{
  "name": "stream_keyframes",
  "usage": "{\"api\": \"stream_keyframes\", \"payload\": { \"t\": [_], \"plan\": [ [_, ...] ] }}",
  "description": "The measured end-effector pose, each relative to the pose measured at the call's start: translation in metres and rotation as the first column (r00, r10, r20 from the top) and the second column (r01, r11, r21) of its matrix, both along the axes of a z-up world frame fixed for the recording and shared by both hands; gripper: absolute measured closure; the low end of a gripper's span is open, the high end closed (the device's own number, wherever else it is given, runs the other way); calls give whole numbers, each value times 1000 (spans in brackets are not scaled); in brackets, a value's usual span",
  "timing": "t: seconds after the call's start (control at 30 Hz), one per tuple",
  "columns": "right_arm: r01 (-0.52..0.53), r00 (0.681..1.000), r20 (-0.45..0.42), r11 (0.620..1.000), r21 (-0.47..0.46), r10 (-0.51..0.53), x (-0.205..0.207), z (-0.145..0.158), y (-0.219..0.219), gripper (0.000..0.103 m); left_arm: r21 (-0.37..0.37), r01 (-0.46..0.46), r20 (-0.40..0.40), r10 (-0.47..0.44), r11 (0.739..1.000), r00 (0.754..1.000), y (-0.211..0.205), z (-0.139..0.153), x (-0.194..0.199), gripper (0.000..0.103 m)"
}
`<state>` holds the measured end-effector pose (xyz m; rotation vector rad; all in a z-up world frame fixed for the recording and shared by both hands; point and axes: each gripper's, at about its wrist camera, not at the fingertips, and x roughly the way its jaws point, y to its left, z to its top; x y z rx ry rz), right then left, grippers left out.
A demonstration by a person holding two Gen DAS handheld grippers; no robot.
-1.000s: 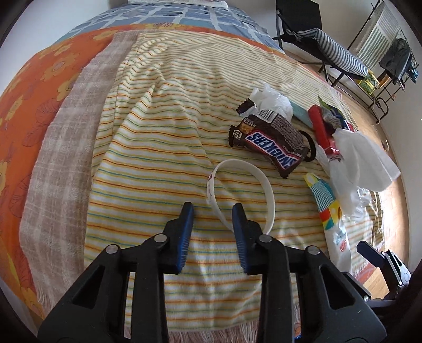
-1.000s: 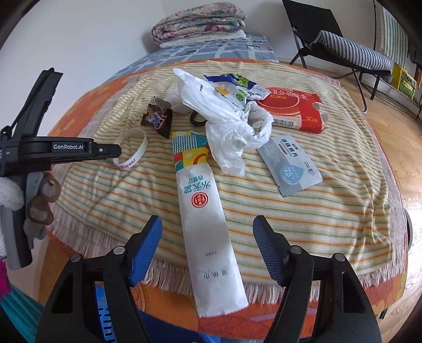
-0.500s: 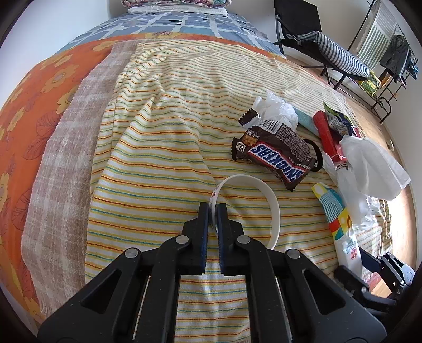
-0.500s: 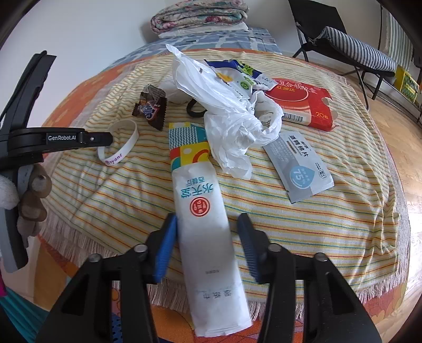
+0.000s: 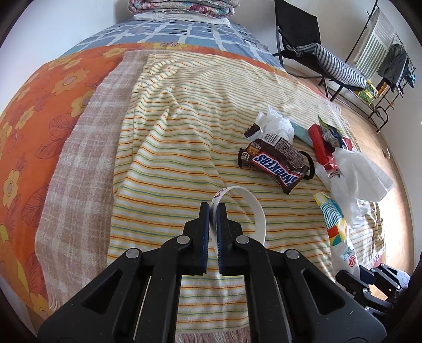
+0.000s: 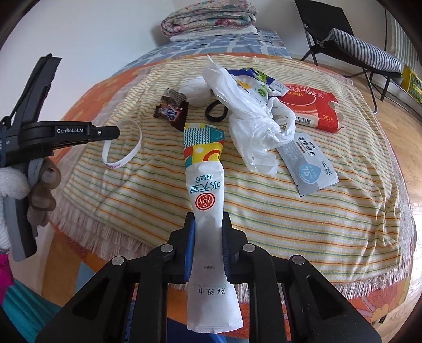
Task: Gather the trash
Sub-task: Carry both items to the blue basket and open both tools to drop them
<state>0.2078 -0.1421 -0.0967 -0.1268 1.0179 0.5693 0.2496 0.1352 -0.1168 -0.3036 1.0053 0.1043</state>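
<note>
My left gripper (image 5: 214, 209) is shut on a white wristband (image 5: 250, 203) and holds it lifted off the striped towel (image 5: 171, 147); it also shows in the right wrist view (image 6: 124, 153). My right gripper (image 6: 208, 227) is shut on a long white wet-wipe wrapper (image 6: 205, 190) at the towel's near edge. A Snickers wrapper (image 5: 274, 163) lies beyond the wristband. A crumpled white plastic bag (image 6: 250, 110), a grey wipe packet (image 6: 308, 168) and a red box (image 6: 311, 105) lie on the towel.
A black hair tie (image 6: 216, 110) lies by the plastic bag. Crumpled tissue (image 5: 277, 122) sits behind the Snickers wrapper. Folded quilts (image 6: 208, 15) are stacked at the bed's far end. A black chair with a striped cushion (image 5: 329, 63) stands at the right on the wooden floor.
Both grippers have closed from open: the left on the wristband and raised it off the towel, the right on the long wet-wipe wrapper.
</note>
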Motion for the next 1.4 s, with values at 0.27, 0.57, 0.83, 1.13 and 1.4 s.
{"api": "stream_keyframes", "payload": {
  "t": [0.27, 0.57, 0.83, 1.13, 1.4],
  "plan": [
    [-32, 999, 20, 999, 30, 31, -23, 19, -3, 87, -24, -18, 42, 19, 1000, 999, 10, 20, -24, 100],
    [-67, 997, 30, 997, 43, 66, -65, 37, -20, 87, -5, 59, 71, -58, 998, 996, -8, 39, -81, 100],
    [-95, 995, 32, 994, 53, 93, -107, 51, -36, 87, -8, 124, 97, -123, 992, 988, -34, 50, -140, 100],
    [-113, 994, 0, 992, 50, 114, -141, 46, -41, 87, 22, 181, 80, -182, 983, 980, -64, 38, -183, 100],
    [-109, 992, -67, 993, 37, 111, -161, 21, -46, 87, 13, 223, 20, -223, 975, 975, -82, 12, -201, 100]
  ]
}}
